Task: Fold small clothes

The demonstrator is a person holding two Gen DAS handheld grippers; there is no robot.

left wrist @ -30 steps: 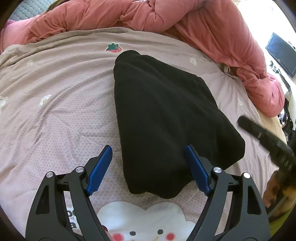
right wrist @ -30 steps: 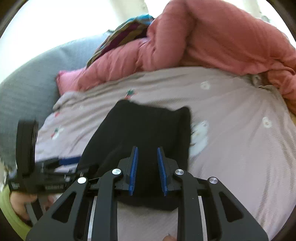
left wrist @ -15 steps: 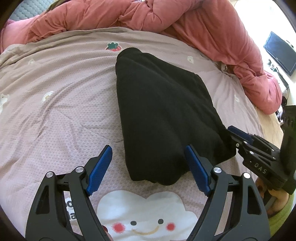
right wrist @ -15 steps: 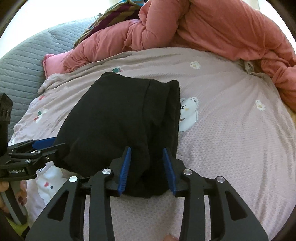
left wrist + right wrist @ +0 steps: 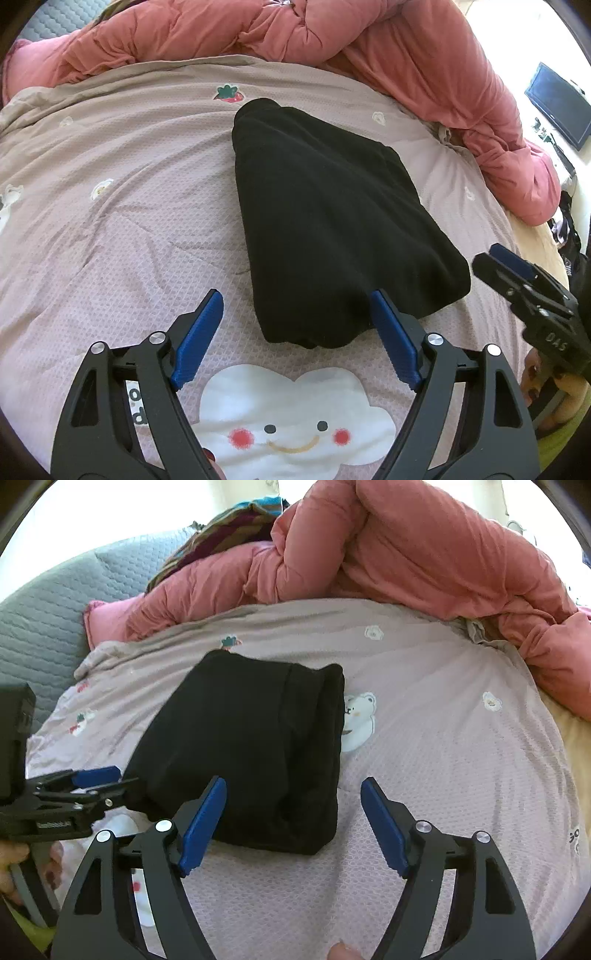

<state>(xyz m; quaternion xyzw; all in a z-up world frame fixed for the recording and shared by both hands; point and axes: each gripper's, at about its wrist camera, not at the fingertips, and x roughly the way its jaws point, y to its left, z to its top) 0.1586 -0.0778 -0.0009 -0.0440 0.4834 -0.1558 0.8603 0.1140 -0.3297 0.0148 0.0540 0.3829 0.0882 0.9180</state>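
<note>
One folded black garment (image 5: 332,236) lies on one bed (image 5: 122,206), one pink duvet (image 5: 388,48) bunched behind, and two tools (each with blue pads): left tool (image 5: 295,332), right tool (image 5: 293,812).

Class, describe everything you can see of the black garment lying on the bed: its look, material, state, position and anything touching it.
The black garment is plain, with a soft, fleecy-looking surface and no visible print. It lies folded into a compact, thick bundle with layered edges at one end, flat on the pink patterned bedsheet, just beyond a white cloud print. The left tongs and right tongs are both open beside its near edge; neither grips it. Whether a tip brushes the cloth cannot be told.
</note>
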